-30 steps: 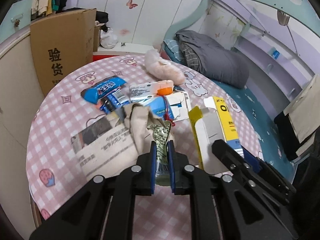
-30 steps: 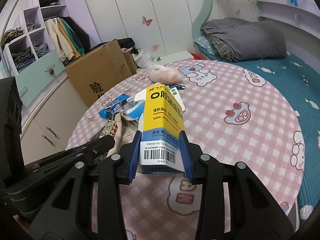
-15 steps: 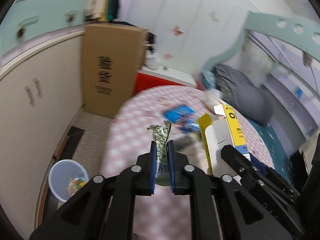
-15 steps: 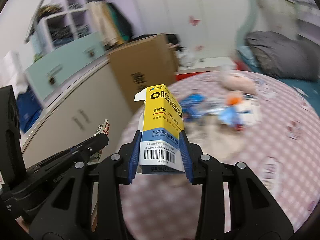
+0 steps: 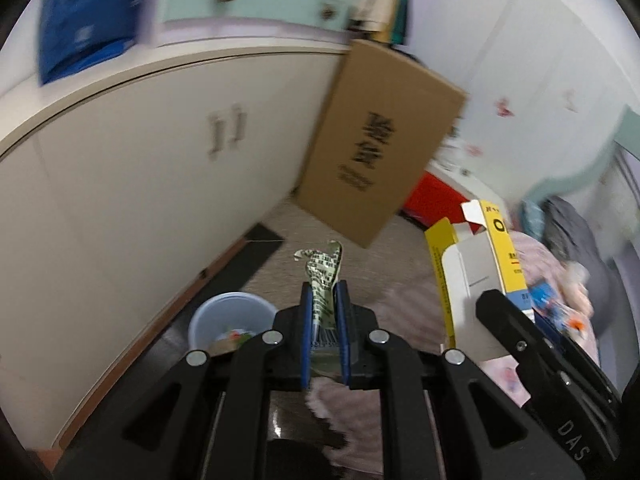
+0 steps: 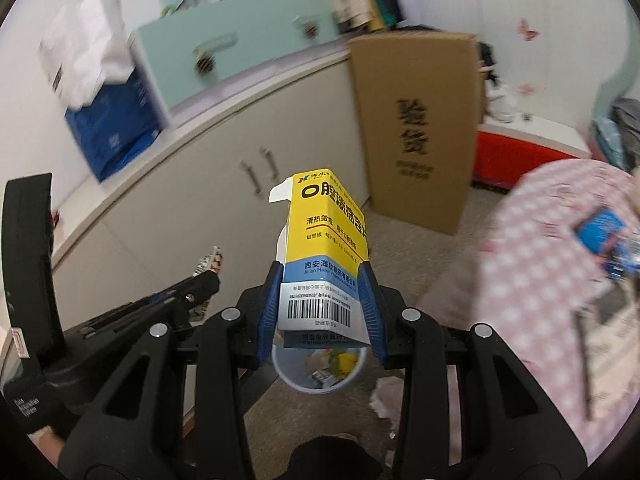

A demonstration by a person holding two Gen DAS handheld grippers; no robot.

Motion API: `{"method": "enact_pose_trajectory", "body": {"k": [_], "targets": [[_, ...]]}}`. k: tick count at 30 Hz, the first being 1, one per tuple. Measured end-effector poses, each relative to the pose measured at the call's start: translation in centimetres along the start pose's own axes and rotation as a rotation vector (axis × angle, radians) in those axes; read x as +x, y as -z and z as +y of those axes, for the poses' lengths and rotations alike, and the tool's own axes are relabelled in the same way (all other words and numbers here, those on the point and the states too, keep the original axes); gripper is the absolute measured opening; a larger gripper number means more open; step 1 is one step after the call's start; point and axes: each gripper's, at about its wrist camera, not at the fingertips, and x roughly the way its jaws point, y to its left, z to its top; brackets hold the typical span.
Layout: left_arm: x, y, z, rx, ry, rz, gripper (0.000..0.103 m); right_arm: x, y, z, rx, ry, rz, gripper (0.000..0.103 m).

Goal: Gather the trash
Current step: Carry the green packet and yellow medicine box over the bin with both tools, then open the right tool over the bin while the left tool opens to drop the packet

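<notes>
Two grippers, two trash items, one bin (image 6: 318, 364)
Left gripper (image 5: 325, 304) pinches crumpled green wrapper (image 5: 323, 276); right gripper (image 6: 322, 300) clamps yellow-blue carton (image 6: 326, 248), flap open.

A tall brown cardboard box (image 6: 416, 128) stands on the floor in the middle of the frame, leaning on a long cream cupboard (image 6: 208, 192). The box has big black letters on its front. A pale green drawer unit (image 6: 236, 56) sits on top of the cupboard, upper left. A blue and white bag (image 6: 108, 92) is just beside it. A pink checked cloth (image 6: 548, 280) covers the right side. Something red (image 6: 516, 156) shows behind it.
</notes>
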Motion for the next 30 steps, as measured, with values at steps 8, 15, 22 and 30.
{"method": "enact_pose_trajectory", "body": {"k": [8, 15, 22, 30], "targets": [[3.5, -1.1, 7.4, -0.095, -0.129, 0.044, 0.012, 8.4, 0.1, 3.9, -0.044, -0.084, 0.078, 0.043], [6.2, -0.9, 9.8, -0.108, -0.196, 0.094, 0.012, 12.3, 0.5, 4.1, -0.029, -0.071, 0.115, 0.065], [7.5, -0.8, 9.1, -0.084, -0.200, 0.112, 0.013, 11.9, 1.3, 2.8, -0.010, -0.055, 0.126, 0.067], [7.6, -0.6, 7.7, -0.056, -0.195, 0.111, 0.014, 10.9, 1.3, 2.2, 0.002, -0.047, 0.105, 0.069]]}}
